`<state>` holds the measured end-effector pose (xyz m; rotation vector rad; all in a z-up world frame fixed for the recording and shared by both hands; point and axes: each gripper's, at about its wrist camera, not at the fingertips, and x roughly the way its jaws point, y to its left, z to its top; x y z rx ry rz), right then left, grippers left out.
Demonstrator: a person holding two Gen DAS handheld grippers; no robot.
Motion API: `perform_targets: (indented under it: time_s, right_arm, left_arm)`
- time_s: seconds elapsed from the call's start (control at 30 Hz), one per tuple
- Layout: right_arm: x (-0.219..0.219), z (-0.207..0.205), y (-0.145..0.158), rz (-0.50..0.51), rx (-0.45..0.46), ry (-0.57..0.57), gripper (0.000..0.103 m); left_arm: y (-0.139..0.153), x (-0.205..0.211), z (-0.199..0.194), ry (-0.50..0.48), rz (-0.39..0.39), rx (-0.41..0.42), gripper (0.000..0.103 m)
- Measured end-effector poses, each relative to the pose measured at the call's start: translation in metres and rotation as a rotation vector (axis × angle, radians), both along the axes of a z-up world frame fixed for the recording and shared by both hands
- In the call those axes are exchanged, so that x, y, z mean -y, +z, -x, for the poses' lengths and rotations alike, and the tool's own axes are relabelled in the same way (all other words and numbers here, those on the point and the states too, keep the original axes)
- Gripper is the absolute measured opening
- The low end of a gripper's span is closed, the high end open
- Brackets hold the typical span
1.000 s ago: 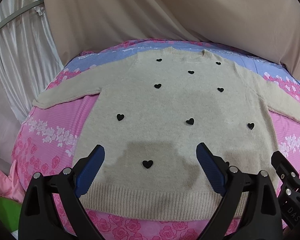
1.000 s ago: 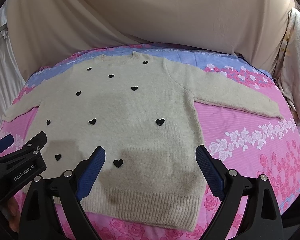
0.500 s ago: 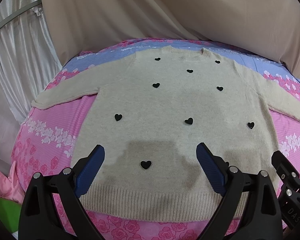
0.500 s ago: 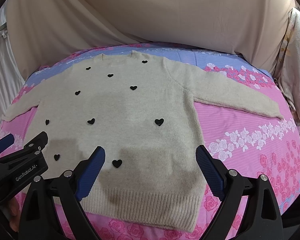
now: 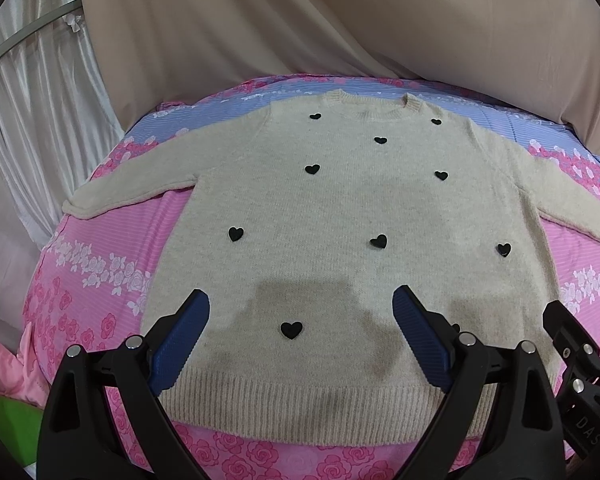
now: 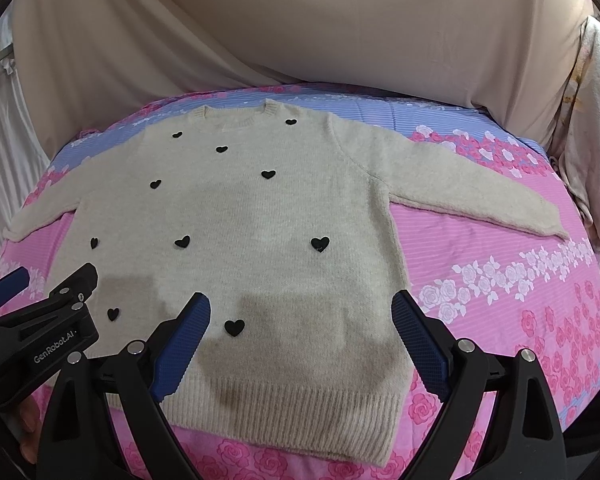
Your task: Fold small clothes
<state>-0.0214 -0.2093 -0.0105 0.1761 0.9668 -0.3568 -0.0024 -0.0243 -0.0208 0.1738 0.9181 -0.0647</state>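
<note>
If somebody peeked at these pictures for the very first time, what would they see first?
Probably the fuzzy cream sweater with little black hearts, lying flat with both sleeves spread out on a bright pink rose-print bedsheet. Next they'd spot the two open blue-tipped tools at the bottom edge: the left hand-held gripper and the right hand-held gripper, both hovering over the sweater's ribbed hem, holding nothing.

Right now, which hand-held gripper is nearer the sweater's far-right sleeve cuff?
Right. The right hand-held gripper hovers over the hem's right side nearer the beige knitted sweater's cuff; the left hand-held gripper hovers hem-centre, farther.
</note>
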Motion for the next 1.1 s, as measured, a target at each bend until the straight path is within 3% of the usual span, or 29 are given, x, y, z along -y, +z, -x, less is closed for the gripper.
perform_targets:
  time_s: [0.57, 0.73, 0.87, 1.0, 1.1]
  right_arm:
    - [0.0, -0.009, -0.002, -0.006, -0.021, 0.009, 0.09]
    - [0.017, -0.012, -0.01, -0.048, -0.037, -0.02, 0.09]
    - [0.083, -0.005, -0.02, -0.055, -0.028, -0.179, 0.09]
    - [0.203, 0.018, -0.033, -0.118, -0.01, -0.431, 0.09]
    - [0.297, 0.033, -0.042, -0.129, 0.01, -0.59, 0.089]
  left_arm:
    - [-0.002, -0.001, -0.001, -0.001, -0.006, -0.006, 0.091]
    - [-0.004, 0.003, -0.007, -0.008, -0.005, -0.016, 0.091]
    - [0.005, 0.005, -0.011, -0.003, 0.034, 0.01, 0.092]
    - [0.013, 0.01, -0.017, 0.008, 0.076, 0.022, 0.095]
    - [0.015, 0.021, -0.022, 0.013, 0.058, 0.029, 0.095]
